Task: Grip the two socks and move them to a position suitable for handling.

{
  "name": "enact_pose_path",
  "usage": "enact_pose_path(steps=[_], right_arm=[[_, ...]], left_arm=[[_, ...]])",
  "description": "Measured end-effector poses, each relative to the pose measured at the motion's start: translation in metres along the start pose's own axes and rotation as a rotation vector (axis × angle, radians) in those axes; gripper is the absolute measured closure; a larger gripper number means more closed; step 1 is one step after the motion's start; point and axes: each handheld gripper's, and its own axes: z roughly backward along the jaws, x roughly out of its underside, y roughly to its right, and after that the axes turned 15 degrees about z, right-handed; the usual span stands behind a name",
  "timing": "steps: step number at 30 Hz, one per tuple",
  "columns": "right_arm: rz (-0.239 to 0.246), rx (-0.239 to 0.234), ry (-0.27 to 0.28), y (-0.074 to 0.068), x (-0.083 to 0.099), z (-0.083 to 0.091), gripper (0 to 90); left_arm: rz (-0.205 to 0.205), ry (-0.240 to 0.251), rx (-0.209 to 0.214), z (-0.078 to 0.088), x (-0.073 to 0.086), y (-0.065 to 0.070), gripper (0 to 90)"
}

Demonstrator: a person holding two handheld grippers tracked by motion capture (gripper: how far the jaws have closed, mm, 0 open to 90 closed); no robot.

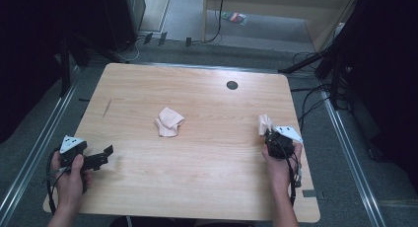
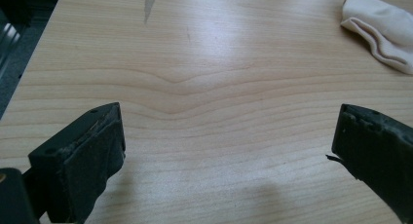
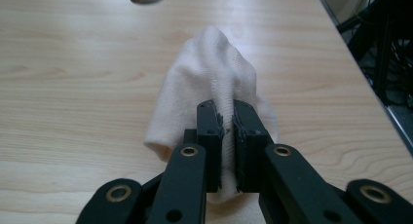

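Right gripper (image 3: 226, 121): we are seeing its jaws pinching a pale cloth (image 3: 209, 83) near the table (image 1: 197, 187) right edge, bunching it upward, likely for lifting.
Left gripper (image 2: 226, 151): we are noting jaws spread wide, idling over bare wood.
Second cloth (image 1: 169, 122): lying crumpled mid-table, apart from both.

Around the folded sock (image 1: 169, 122) at mid-table (image 1: 197, 177), bare wood lies open on every side. My left claw (image 1: 101, 158) sits well off to its left with jaws spread wide and nothing between them; the way across to the sock is clear. Well to its right, my right claw (image 3: 227, 131) pinches a second sock (image 3: 209, 83), which fills that gap.
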Motion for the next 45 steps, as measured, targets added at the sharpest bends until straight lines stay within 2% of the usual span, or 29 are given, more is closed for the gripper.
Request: enact_pose_path(steps=[5, 9, 13, 19, 24, 25, 26, 27, 28, 30, 33, 36, 37, 38, 39, 40, 41, 43, 44, 45], right_arm=[[-0.001, -0.016, 0.059, 0.0, -0.01, 0.024, 84.2], [0.004, -0.031, 0.1, -0.004, -0.019, 0.038, 84.2], [0.017, -0.061, 0.12, -0.016, -0.024, 0.047, 84.2], [0.058, -0.122, 0.133, -0.045, -0.028, 0.056, 84.1], [0.095, -0.181, 0.134, -0.075, -0.027, 0.063, 84.1], [0.1, -0.196, 0.13, -0.081, -0.026, 0.065, 84.1], [0.106, -0.211, 0.129, -0.087, -0.025, 0.066, 84.1], [0.106, -0.211, 0.129, -0.087, -0.025, 0.066, 84.1], [0.118, -0.235, 0.123, -0.098, -0.022, 0.068, 84.1], [0.134, -0.25, 0.12, -0.107, -0.021, 0.069, 84.1], [0.151, -0.281, 0.112, -0.123, -0.018, 0.067, 84.0], [0.178, -0.308, 0.101, -0.138, -0.015, 0.064, 84.0], [0.178, -0.308, 0.101, -0.138, -0.015, 0.064, 84.0], [0.194, -0.321, 0.09, -0.149, -0.012, 0.062, 84.0], [0.197, -0.327, 0.087, -0.153, -0.011, 0.061, 84.0], [0.197, -0.327, 0.087, -0.153, -0.011, 0.061, 84.0], [0.217, -0.343, 0.075, -0.163, -0.007, 0.058, 84.0], [0.219, -0.346, 0.069, -0.167, -0.006, 0.057, 84.0], [0.234, -0.363, 0.06, -0.176, -0.003, 0.055, 84.1], [0.239, -0.367, 0.057, -0.178, -0.002, 0.054, 84.0]], left_arm=[[-0.038, -0.002, -0.045, 0.0, 0.001, 0.004, 0.0], [-0.043, 0.014, -0.029, 0.005, -0.001, 0.009, 0.0], [-0.059, 0.022, -0.011, 0.007, -0.001, 0.019, 0.0], [-0.07, 0.039, 0.053, 0.013, 0.002, 0.042, 0.0], [-0.113, 0.051, 0.108, 0.018, 0.01, 0.068, 0.0], [-0.113, 0.051, 0.108, 0.018, 0.01, 0.068, 0.0], [-0.122, 0.051, 0.131, 0.018, 0.013, 0.076, 0.0], [-0.122, 0.051, 0.131, 0.018, 0.013, 0.076, 0.0], [-0.135, 0.048, 0.156, 0.017, 0.017, 0.085, 0.0], [-0.154, 0.055, 0.185, 0.016, 0.022, 0.094, 0.0], [-0.156, 0.046, 0.228, 0.012, 0.026, 0.107, 0.0], [-0.17, 0.022, 0.243, 0.007, 0.032, 0.117, 0.0], [-0.17, 0.022, 0.243, 0.007, 0.032, 0.117, 0.0], [-0.181, 0.009, 0.255, 0.005, 0.035, 0.123, 0.0], [-0.186, 0.002, 0.261, 0.004, 0.037, 0.125, 0.0], [-0.186, 0.002, 0.261, 0.004, 0.037, 0.125, 0.0], [-0.193, -0.006, 0.269, 0.003, 0.039, 0.129, 0.0], [-0.199, -0.009, 0.271, 0.003, 0.04, 0.131, 0.0], [-0.208, -0.016, 0.275, 0.002, 0.042, 0.133, 0.0], [-0.212, -0.018, 0.275, 0.001, 0.043, 0.134, 0.0]])
